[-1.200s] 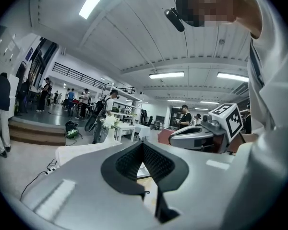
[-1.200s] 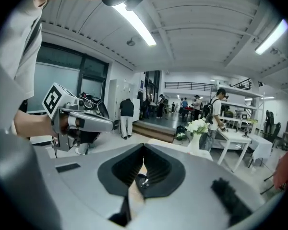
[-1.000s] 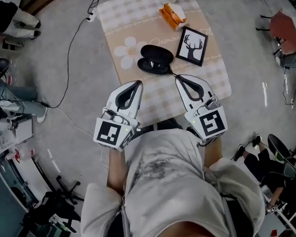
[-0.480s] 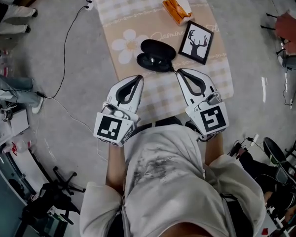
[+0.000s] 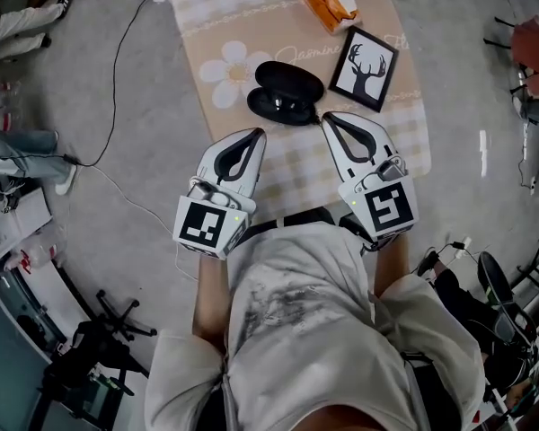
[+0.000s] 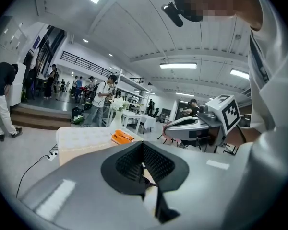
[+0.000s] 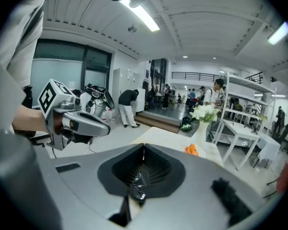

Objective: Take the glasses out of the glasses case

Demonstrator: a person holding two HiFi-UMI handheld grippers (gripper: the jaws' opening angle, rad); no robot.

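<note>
A black glasses case (image 5: 287, 92) lies open on the low table (image 5: 242, 25), lid half at the far side. Dark glasses (image 5: 283, 109) rest in its near half. In the right gripper view, a wire rim of the glasses (image 7: 134, 185) shows through the hollow between the jaws. My right gripper (image 5: 324, 117) (image 7: 144, 147) is shut, its tips right at the case's near right rim; whether they pinch anything is hidden. My left gripper (image 5: 257, 133) (image 6: 143, 143) is shut and empty, a short way in front of the case on the left.
A framed deer picture (image 5: 370, 57) lies just right of the case. An orange object (image 5: 328, 3) sits near the table's far edge, and a vase of flowers (image 7: 205, 116) stands beyond. A cable (image 5: 117, 70) runs over the floor on the left. People stand in the room behind.
The head view has shifted, so the table sits higher in the frame. Both grippers stay shut and have crept a little closer to the case.
</note>
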